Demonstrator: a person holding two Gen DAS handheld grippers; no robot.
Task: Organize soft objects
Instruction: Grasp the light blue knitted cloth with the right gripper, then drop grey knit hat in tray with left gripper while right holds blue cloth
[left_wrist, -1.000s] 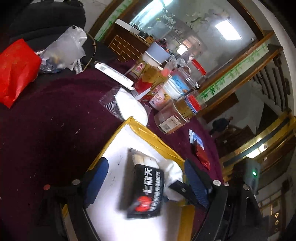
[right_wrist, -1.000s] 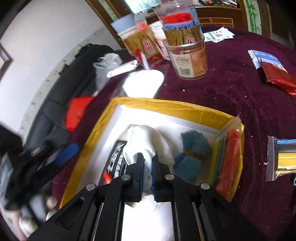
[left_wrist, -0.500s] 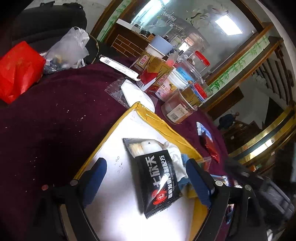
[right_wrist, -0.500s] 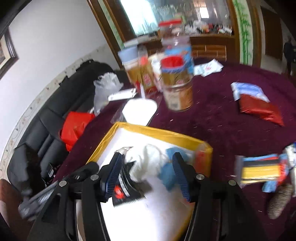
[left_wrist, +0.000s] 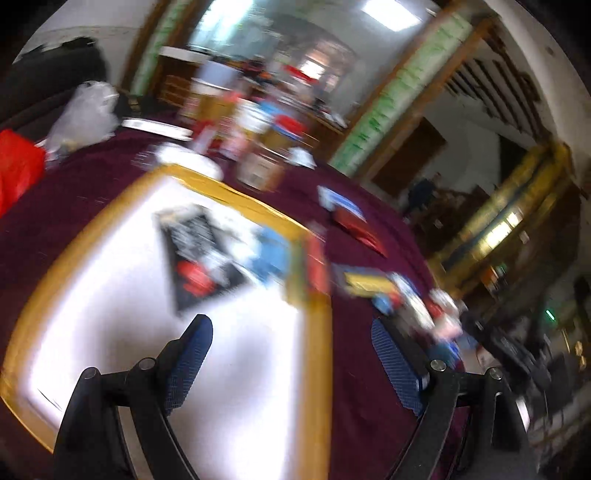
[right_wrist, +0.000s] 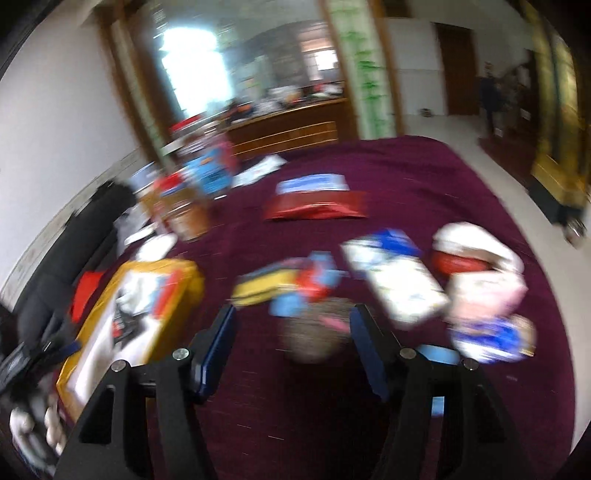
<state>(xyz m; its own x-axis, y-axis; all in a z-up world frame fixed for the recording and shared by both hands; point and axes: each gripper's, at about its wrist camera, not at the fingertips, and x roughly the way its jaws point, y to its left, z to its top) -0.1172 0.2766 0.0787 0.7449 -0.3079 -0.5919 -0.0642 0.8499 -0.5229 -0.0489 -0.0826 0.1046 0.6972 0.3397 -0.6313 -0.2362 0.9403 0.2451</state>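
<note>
Both views are blurred by motion. A yellow-rimmed box (left_wrist: 317, 332) with a white floor holds a black snack packet (left_wrist: 199, 254), a white cloth (left_wrist: 236, 236) and a blue cloth (left_wrist: 273, 254). My left gripper (left_wrist: 291, 365) is open and empty above the box's near right rim. My right gripper (right_wrist: 291, 347) is open and empty above the maroon tablecloth, over a brownish woven lump (right_wrist: 314, 339). The box (right_wrist: 181, 291) lies to its left. Soft packets lie ahead: a yellow one (right_wrist: 266, 288), a white and blue one (right_wrist: 395, 280), a pink one (right_wrist: 484, 295).
Jars and cartons (left_wrist: 258, 147) stand beyond the box. A red packet (right_wrist: 317, 210) lies further back on the maroon cloth (right_wrist: 369, 406). A red bag (left_wrist: 18, 166) and a clear plastic bag (left_wrist: 85, 118) rest on a black sofa at the left.
My right gripper let go of the white cloth in the box, opened, and swung right over the loose packets. My left gripper swung right along the box.
</note>
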